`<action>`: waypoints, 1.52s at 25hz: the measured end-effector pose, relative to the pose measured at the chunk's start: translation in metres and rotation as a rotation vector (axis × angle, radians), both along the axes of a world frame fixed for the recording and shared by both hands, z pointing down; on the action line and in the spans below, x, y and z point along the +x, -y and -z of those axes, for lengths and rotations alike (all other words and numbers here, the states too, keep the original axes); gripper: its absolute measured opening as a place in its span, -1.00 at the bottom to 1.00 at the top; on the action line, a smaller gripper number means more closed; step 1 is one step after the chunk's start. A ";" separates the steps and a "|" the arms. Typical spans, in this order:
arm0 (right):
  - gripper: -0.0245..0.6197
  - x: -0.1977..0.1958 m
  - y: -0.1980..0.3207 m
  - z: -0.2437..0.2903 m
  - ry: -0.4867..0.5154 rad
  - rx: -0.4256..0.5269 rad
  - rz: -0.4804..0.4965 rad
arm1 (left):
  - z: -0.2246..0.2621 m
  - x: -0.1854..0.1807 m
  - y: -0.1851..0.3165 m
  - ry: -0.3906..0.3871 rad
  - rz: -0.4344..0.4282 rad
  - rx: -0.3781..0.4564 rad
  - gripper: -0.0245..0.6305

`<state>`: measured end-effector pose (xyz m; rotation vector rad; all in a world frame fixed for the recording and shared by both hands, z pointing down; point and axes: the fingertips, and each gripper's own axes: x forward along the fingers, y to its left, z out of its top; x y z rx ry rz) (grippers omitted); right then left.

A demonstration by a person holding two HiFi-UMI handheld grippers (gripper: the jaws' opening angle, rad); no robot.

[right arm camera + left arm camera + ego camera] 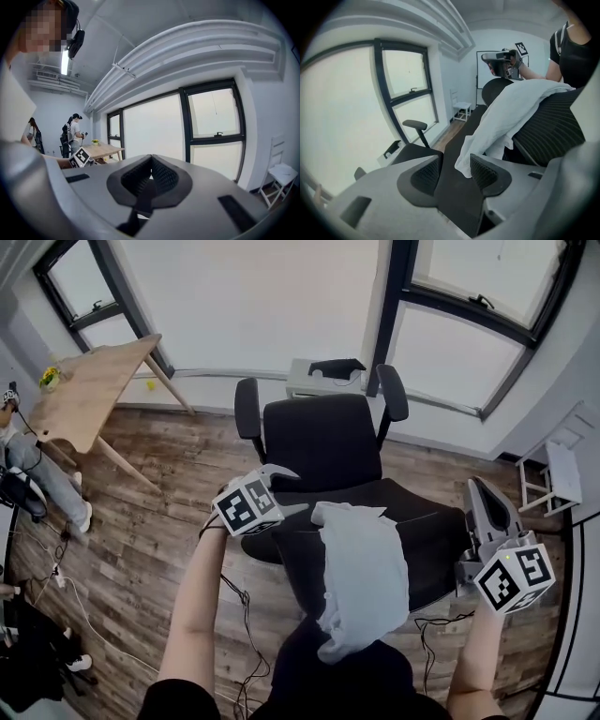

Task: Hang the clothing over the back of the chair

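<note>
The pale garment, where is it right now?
Head view, centre: the garment hangs draped over the black chair's back, between the left gripper and the right gripper, held by neither.

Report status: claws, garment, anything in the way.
Left claw open, empty. Right claw shut, empty. Light grey fabric garment draped over black mesh chair back. Nothing in the way.

The head view looks steeply down from behind the chair [323,442], whose back is nearest the camera. The left gripper view sits close at the left of the chair's back and faces across it. Both views share the chair and the draped clothing [361,582]. The right gripper view, right of the chair, faces level toward the windows [154,126]. It shares the wooden bench [101,151] with the head view.
</note>
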<state>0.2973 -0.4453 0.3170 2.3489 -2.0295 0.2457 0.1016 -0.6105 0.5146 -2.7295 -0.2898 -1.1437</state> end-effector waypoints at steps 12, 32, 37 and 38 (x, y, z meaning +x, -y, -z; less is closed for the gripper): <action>-0.92 -0.034 -0.033 -0.002 0.011 0.038 0.140 | 0.076 -0.083 0.007 -0.375 0.573 -0.008 -0.29; -0.92 -0.081 -0.133 -0.016 0.060 0.071 0.304 | 0.175 -0.125 -0.174 -0.704 0.758 -0.021 -0.42; -0.92 -0.095 -0.177 -0.033 0.090 0.059 0.323 | 0.168 -0.132 -0.228 -0.715 0.761 -0.029 -0.53; -0.92 -0.096 -0.184 -0.037 0.094 0.054 0.327 | 0.167 -0.132 -0.237 -0.719 0.762 -0.036 -0.58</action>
